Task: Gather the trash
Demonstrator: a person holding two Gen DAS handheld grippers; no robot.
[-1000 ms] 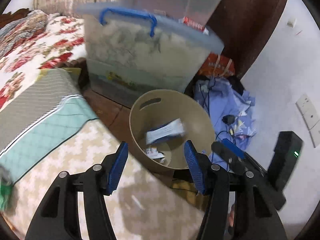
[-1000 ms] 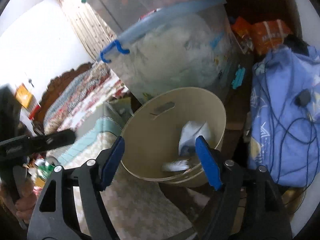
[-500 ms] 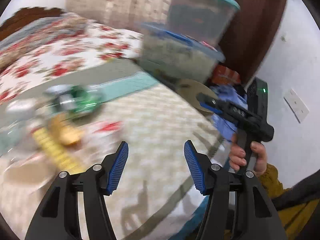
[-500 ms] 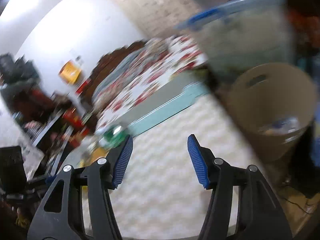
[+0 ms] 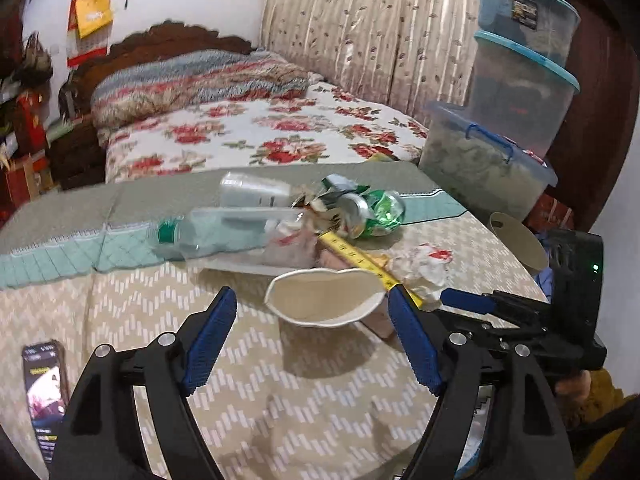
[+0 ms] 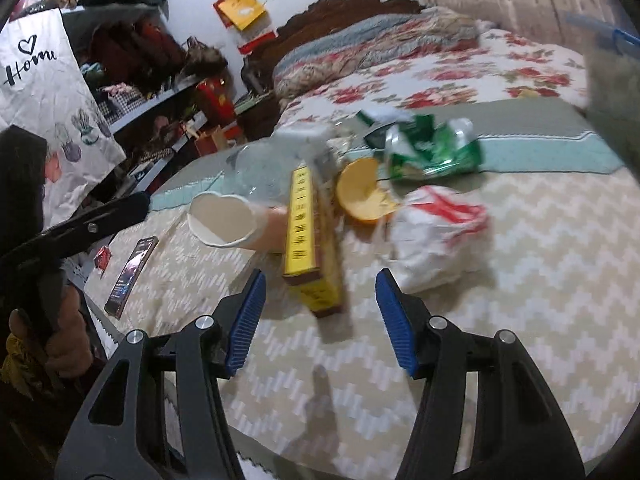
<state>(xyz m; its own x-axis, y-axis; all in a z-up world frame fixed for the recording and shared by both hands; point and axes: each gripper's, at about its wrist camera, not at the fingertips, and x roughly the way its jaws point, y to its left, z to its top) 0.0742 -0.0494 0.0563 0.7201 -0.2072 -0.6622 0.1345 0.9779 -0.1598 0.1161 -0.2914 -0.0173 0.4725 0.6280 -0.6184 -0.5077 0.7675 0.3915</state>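
Left gripper [image 5: 310,334]: jaws opening, nothing between the pads. Directly ahead, at frame centre, lies a paper cup [image 5: 324,298] on its side on the zigzag cover [image 5: 248,364], mouth toward the camera, long axis running away from the tongs.

Right gripper [image 6: 320,320]: jaws moderately wide, empty. A yellow box [image 6: 310,236] lies just ahead, long axis pointing up-frame, its near end between the blue pads' lines. The crumpled wrapper [image 6: 436,232] sits to its right.

Judgement: the left hand is nearer the cup, the right nearer the box.
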